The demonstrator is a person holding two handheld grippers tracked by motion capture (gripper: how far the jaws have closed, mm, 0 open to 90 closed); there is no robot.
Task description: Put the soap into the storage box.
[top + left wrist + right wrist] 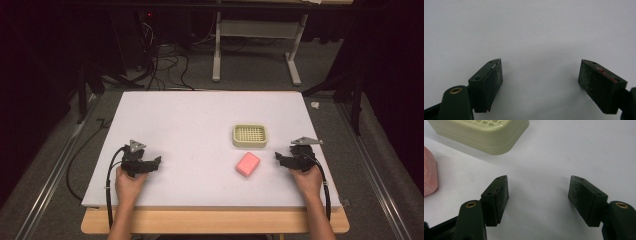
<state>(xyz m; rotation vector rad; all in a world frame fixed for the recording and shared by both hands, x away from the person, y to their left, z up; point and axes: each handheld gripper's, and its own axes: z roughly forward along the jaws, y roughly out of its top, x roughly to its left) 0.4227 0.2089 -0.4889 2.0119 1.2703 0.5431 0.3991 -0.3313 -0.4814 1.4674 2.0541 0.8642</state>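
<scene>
A pink bar of soap point(248, 164) lies flat on the white table top point(190, 120), right of centre. Just behind it sits a cream soap dish point(250, 135) with a grid insert. My right gripper point(278, 157) rests low on the table to the right of the soap, apart from it. Its jaws are open with only bare table between them point(539, 192). The right gripper view has the soap point(429, 173) at the left edge and the dish point(481, 135) at the top left. My left gripper point(155, 162) sits at the front left, open over bare table point(540, 75).
The white top lies on a wooden board whose edge point(215, 222) shows along the front. Cables point(165, 65) and the legs of a metal stand point(295, 65) are on the floor behind the table. Metal rails point(50, 180) run along both sides.
</scene>
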